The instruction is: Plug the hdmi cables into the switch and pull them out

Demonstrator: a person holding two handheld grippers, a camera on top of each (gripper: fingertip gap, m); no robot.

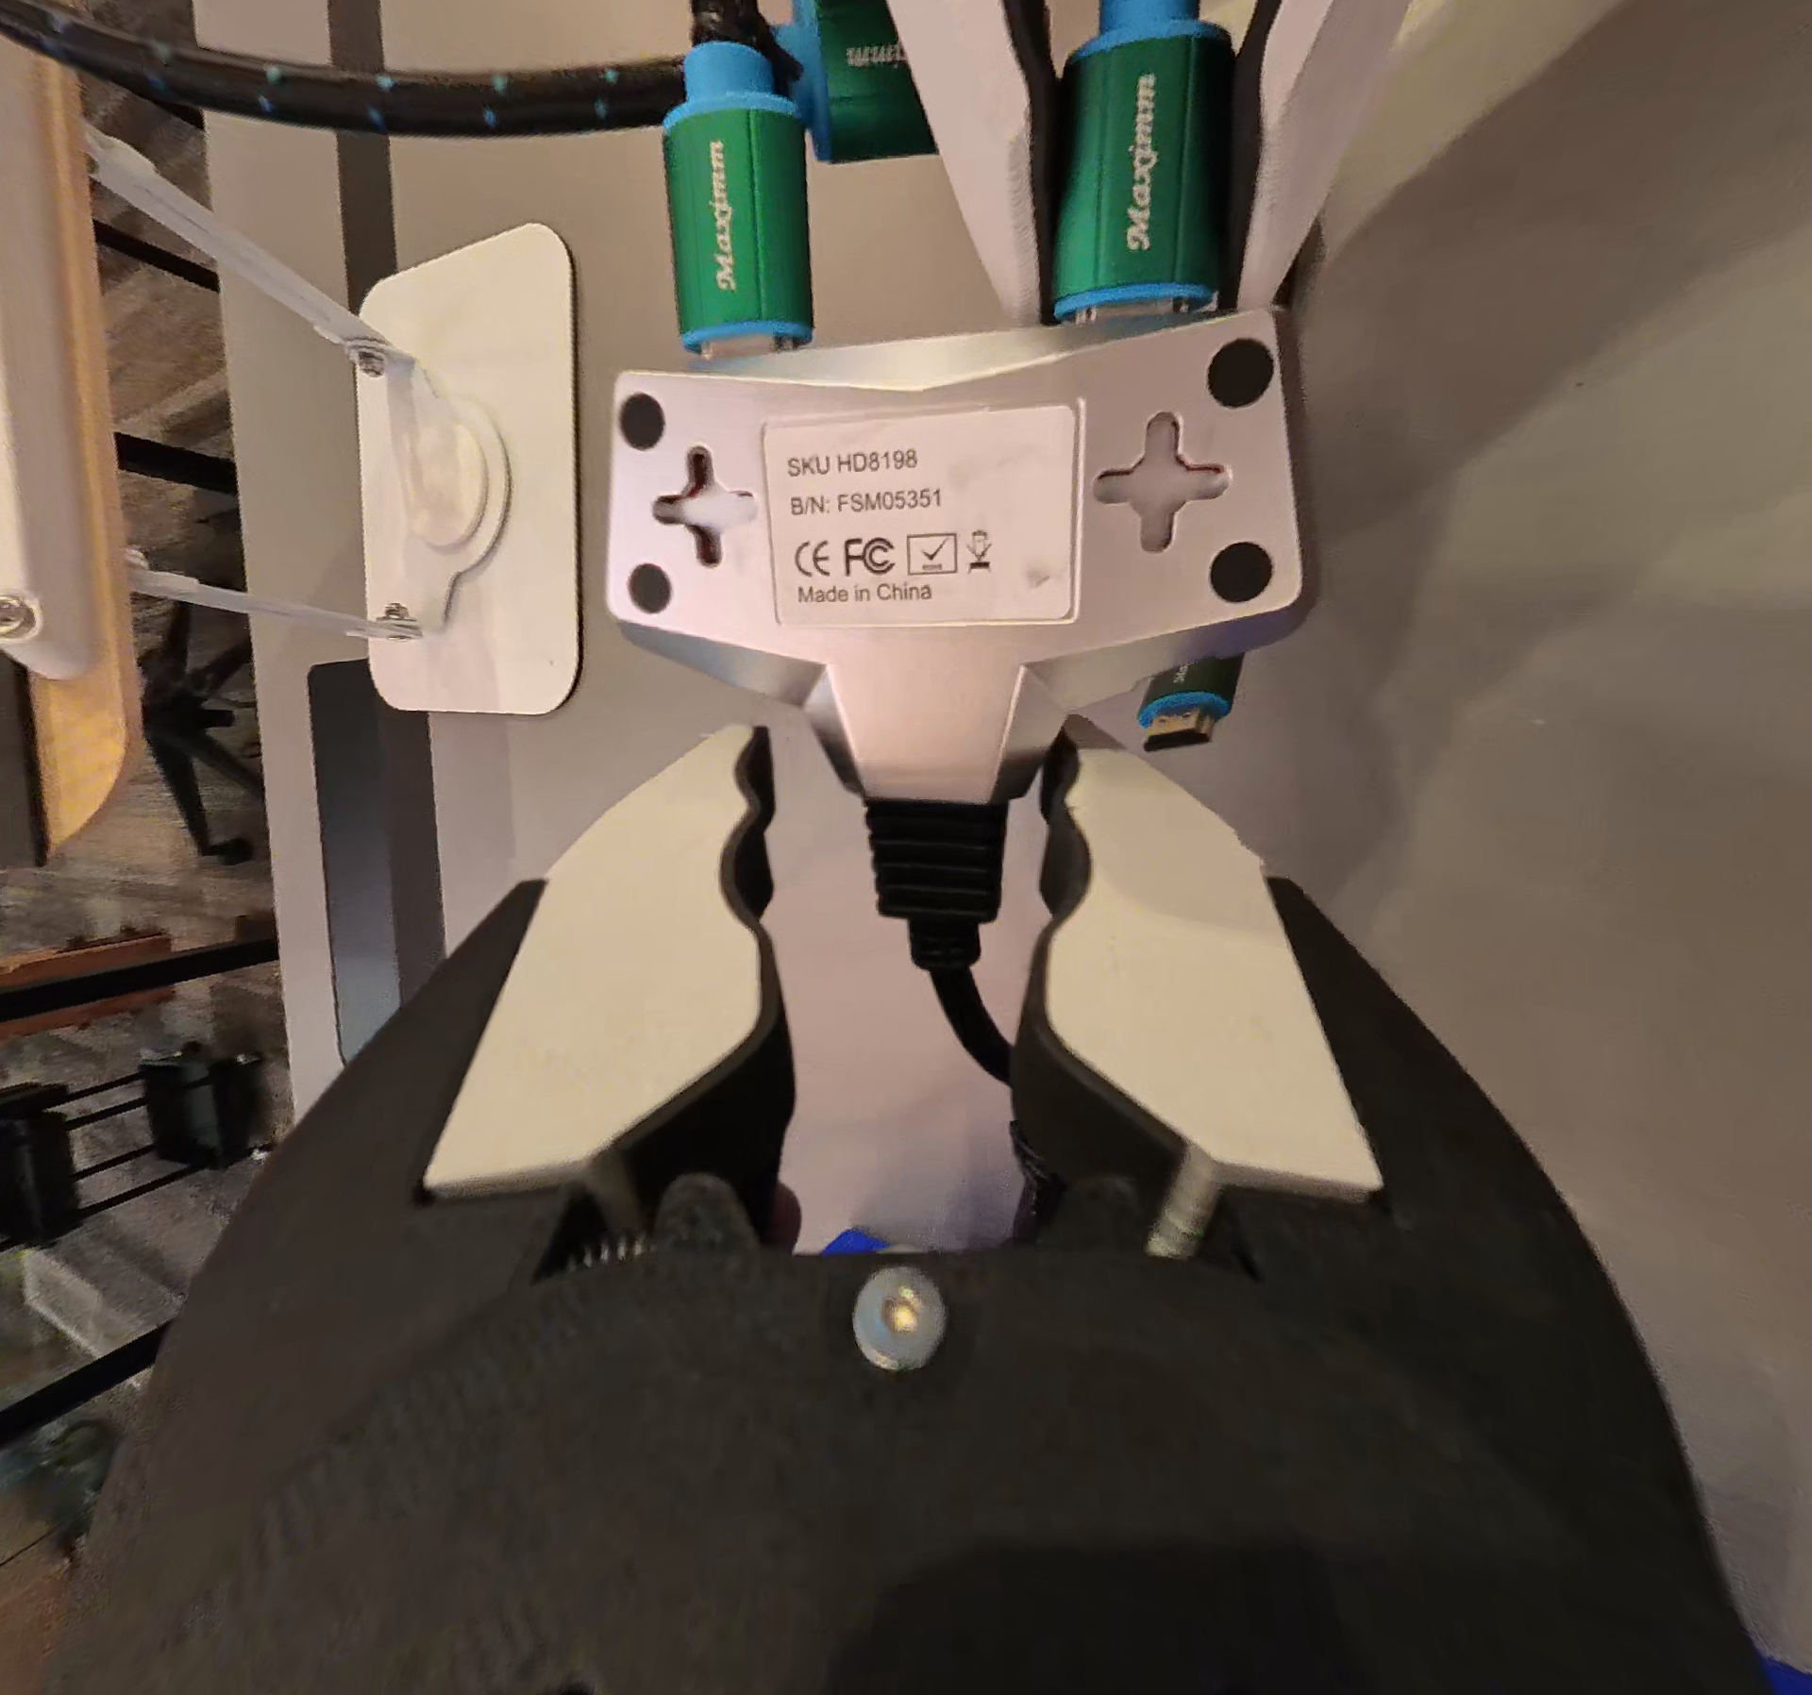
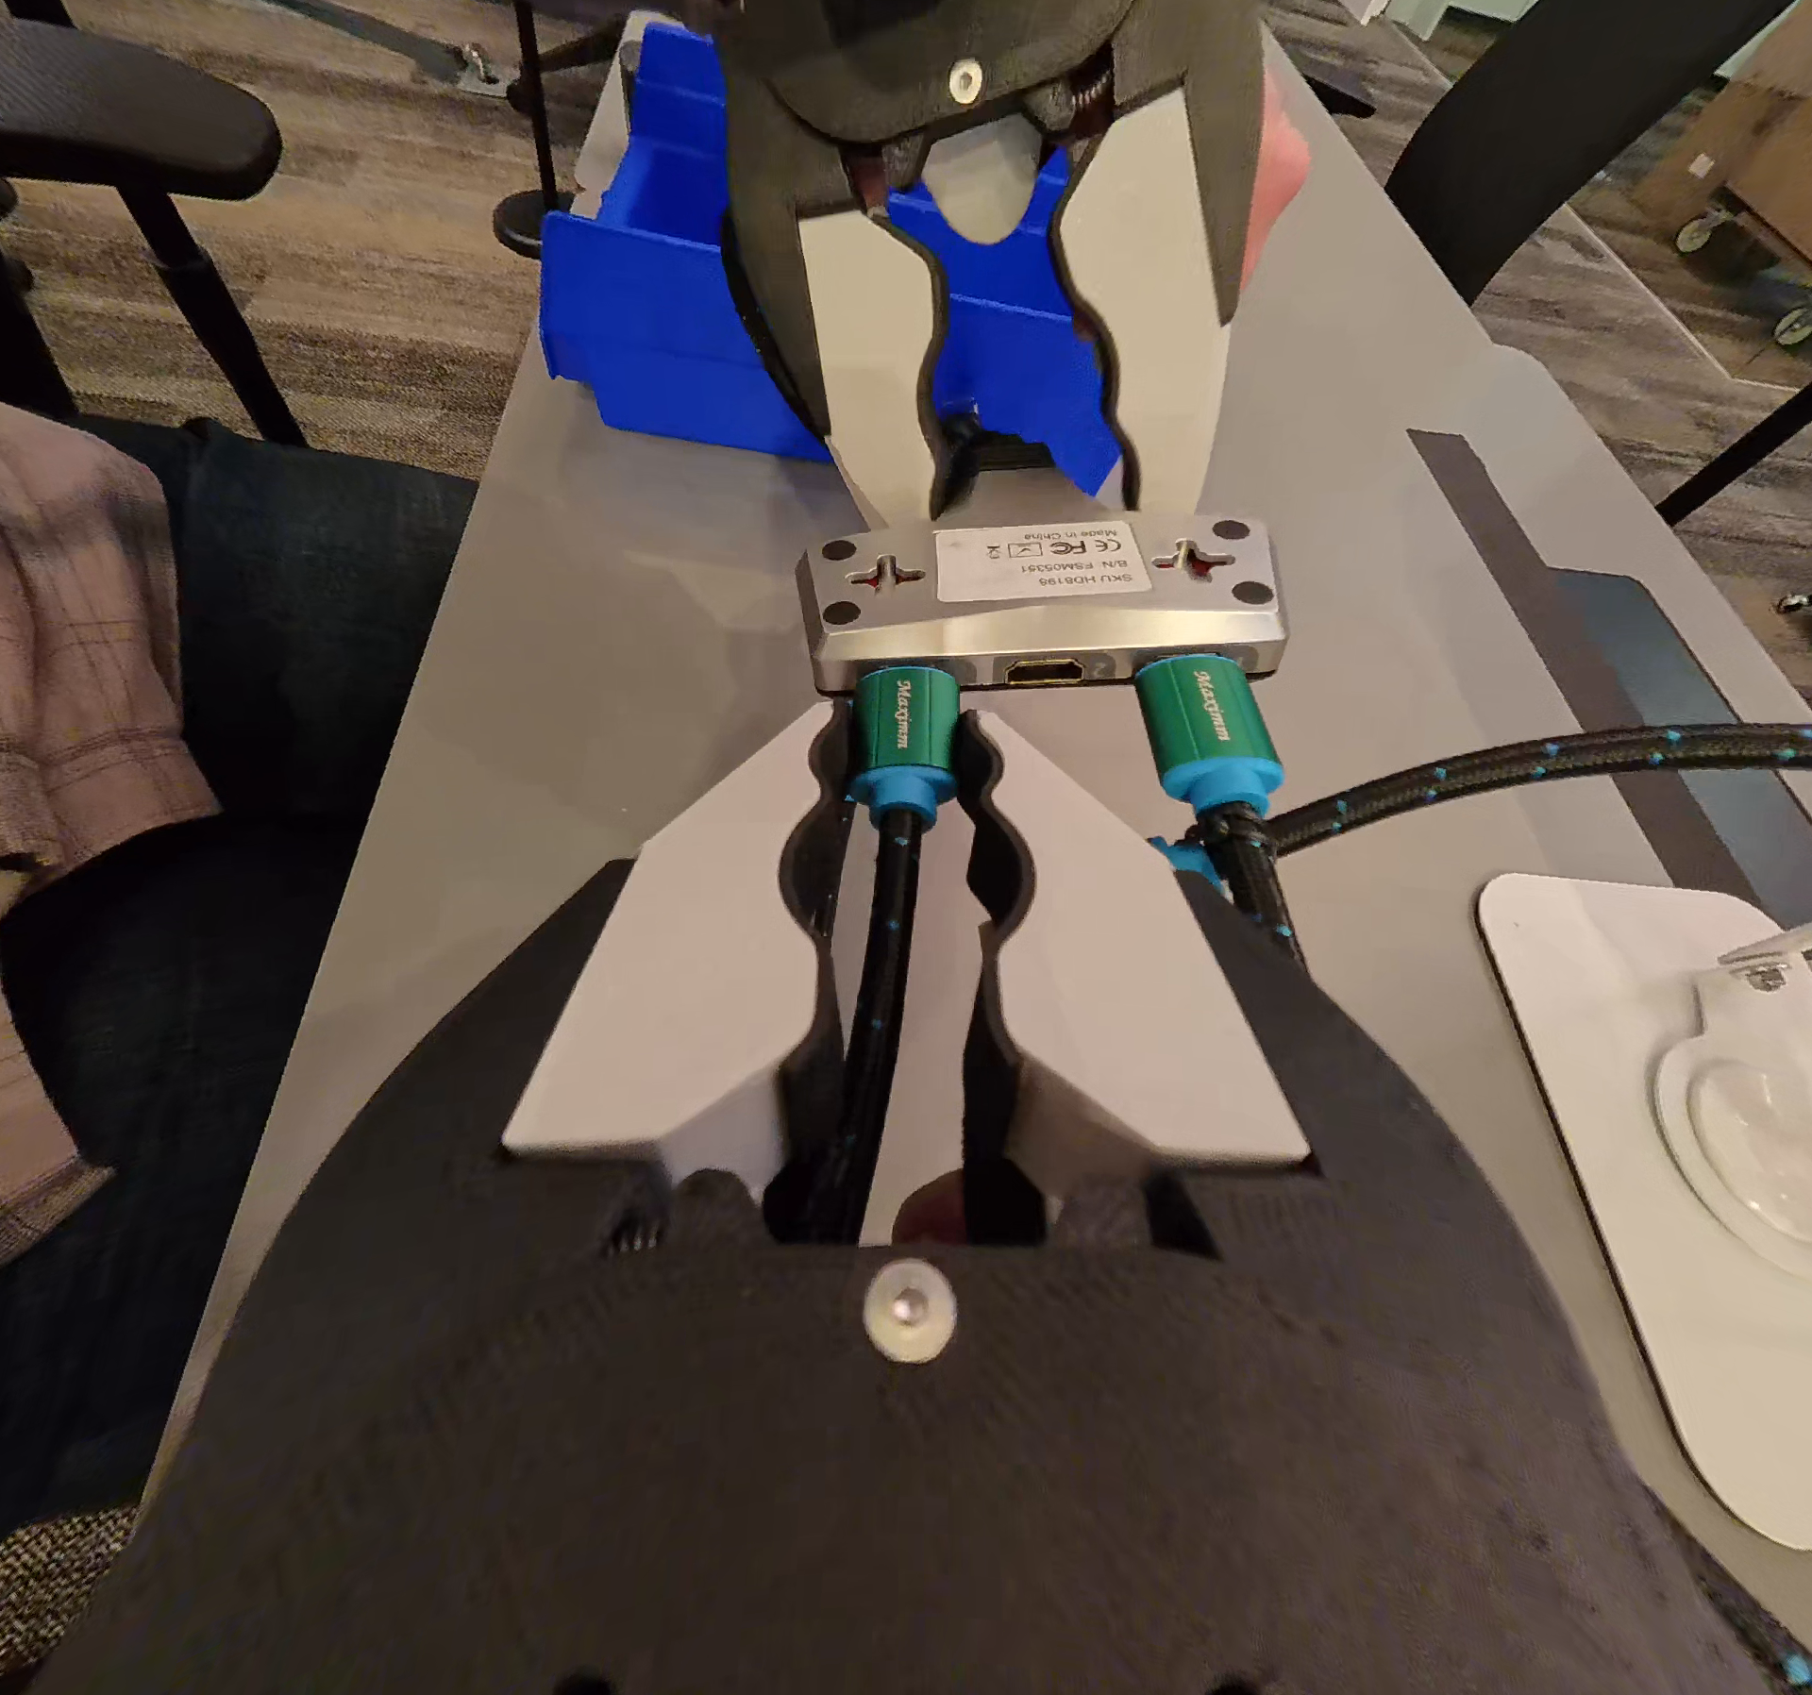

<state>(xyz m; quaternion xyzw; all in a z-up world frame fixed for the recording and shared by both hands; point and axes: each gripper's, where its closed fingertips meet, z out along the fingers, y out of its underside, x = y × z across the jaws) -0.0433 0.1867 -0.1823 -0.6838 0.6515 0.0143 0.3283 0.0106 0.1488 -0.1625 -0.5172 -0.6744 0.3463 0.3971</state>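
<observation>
two green hdmi plugs sit in the silver switch (image 2: 1044,604), which lies label side up on the grey table (image 2: 608,628); the middle port (image 2: 1041,670) between them is empty. a third plug (image 1: 1186,702) lies loose on the table just beside the switch, seen in the left wrist view.

we hold the switch from its far side, seen from the right wrist: our left gripper (image 1: 907,770) straddles the narrow neck where the ribbed black strain relief (image 1: 936,854) leaves the body. its jaws are partly closed and touch the neck's angled sides, so we judge it pinned, though we cannot tell how firmly.

our right gripper (image 2: 902,736) has its jaws drawn in around the left plug (image 2: 904,726), with the braided cable (image 2: 878,971) running back between the fingers. the finger tips look pressed to the metal shell on both sides, so we read it as gripped. the right plug (image 2: 1211,716) stands free, its cable looping off to the right.

as for handling, the switch looks light and smooth, so it will likely slide on the table unless the neck is kept braced. the plug shells look rigid and slick; we should take them across the flat sides near the blue collar (image 2: 897,787), not by the cable, which is supple and would only bend. a straight pull along the port axis seems safest, since the thin connector tongue could be strained by twisting.
</observation>
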